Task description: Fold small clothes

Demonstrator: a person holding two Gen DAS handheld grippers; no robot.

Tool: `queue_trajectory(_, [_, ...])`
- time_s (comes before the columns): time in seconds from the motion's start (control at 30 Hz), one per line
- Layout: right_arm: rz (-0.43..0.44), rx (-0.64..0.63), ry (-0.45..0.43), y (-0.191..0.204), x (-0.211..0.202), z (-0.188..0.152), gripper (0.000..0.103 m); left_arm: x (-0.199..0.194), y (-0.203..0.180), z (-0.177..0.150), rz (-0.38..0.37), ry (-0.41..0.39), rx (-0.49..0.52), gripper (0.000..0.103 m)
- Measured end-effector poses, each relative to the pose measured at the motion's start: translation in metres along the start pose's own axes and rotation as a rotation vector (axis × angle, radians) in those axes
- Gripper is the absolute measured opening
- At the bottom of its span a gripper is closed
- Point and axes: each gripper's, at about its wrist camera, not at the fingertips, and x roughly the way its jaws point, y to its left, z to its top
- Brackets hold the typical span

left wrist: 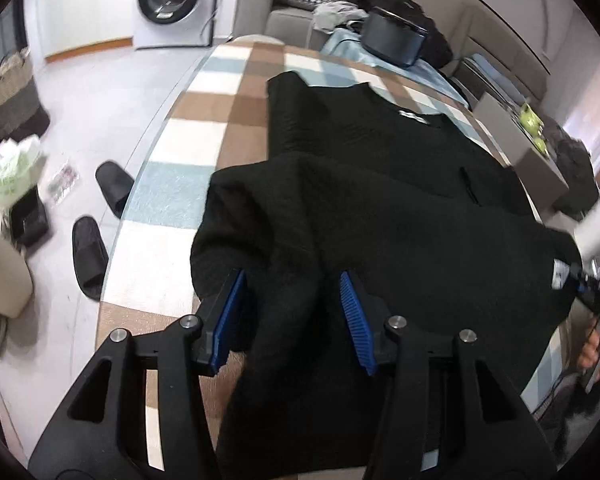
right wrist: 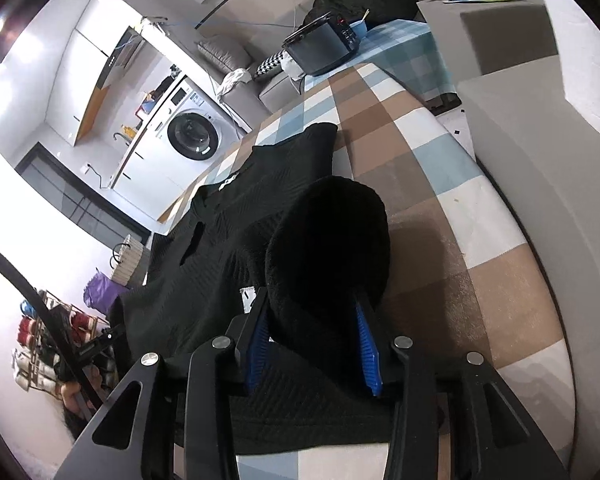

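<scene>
Fabric of the black garment point(left wrist: 380, 184) fills both our tools; it lies across the checked tablecloth point(left wrist: 204, 132); our left gripper point(left wrist: 292, 312) stands wide around a raised fold; our right gripper point(right wrist: 312, 340), also spread, straddles a bunched hem.

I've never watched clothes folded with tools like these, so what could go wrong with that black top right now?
1. Both tools' jaws look parted around bunched fabric: the left tool and right tool may not have a firm hold, so the black top could slip mid-fold.
2. The bunched fabric could leave the fold lumpy rather than flat.
3. The top's left side lies near the checked tablecloth's edge, so dragging might pull it off.
</scene>
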Motion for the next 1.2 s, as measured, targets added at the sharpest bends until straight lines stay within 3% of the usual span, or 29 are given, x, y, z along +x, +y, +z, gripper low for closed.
queue_trajectory(0.03, [-0.001, -0.007, 0.004, 0.001, 0.004, 0.001, 0.039, 0.002, 0.003, 0.001, -0.008, -0.005, -0.014, 0.015])
queue_trajectory(0.1, [-0.014, -0.025, 0.005, 0.005, 0.008, 0.002, 0.026, 0.0, 0.007, 0.004, -0.027, -0.029, -0.026, 0.006])
queue_trajectory(0.13, [-0.026, -0.06, -0.008, 0.01, 0.008, 0.002, 0.005, -0.007, 0.007, 0.005, -0.029, -0.07, -0.02, 0.004])
queue_trajectory(0.27, [-0.011, -0.176, -0.114, 0.033, -0.016, 0.004, 0.004, -0.037, 0.002, 0.013, -0.038, -0.195, 0.021, 0.003])
queue_trajectory(0.47, [0.0, -0.184, -0.213, 0.048, -0.026, 0.04, 0.004, -0.048, 0.003, 0.049, -0.07, -0.263, -0.001, 0.003])
queue_trajectory(0.57, [-0.011, -0.16, -0.246, 0.055, -0.018, 0.061, 0.004, -0.041, 0.007, 0.068, -0.072, -0.266, -0.023, 0.003])
queue_trajectory(0.7, [-0.123, -0.111, -0.17, 0.044, 0.022, 0.077, 0.005, -0.003, 0.02, 0.087, -0.058, -0.186, -0.065, 0.003])
queue_trajectory(0.8, [-0.162, -0.033, -0.055, 0.021, 0.048, 0.075, 0.018, 0.027, 0.027, 0.085, -0.026, -0.09, -0.098, 0.006])
queue_trajectory(0.9, [-0.108, 0.033, -0.017, 0.005, 0.045, 0.063, 0.029, 0.029, 0.033, 0.073, -0.036, -0.061, -0.113, 0.022])
queue_trajectory(0.97, [-0.062, 0.029, -0.011, -0.001, 0.032, 0.049, 0.032, 0.026, 0.037, 0.062, -0.051, -0.06, -0.127, 0.04])
queue_trajectory(1.03, [-0.032, 0.018, -0.003, -0.004, 0.024, 0.038, 0.035, 0.021, 0.042, 0.052, -0.053, -0.063, -0.139, 0.046])
queue_trajectory(1.2, [-0.038, -0.003, -0.007, -0.006, 0.019, 0.025, 0.038, 0.028, 0.038, 0.036, -0.065, -0.006, -0.113, 0.048])
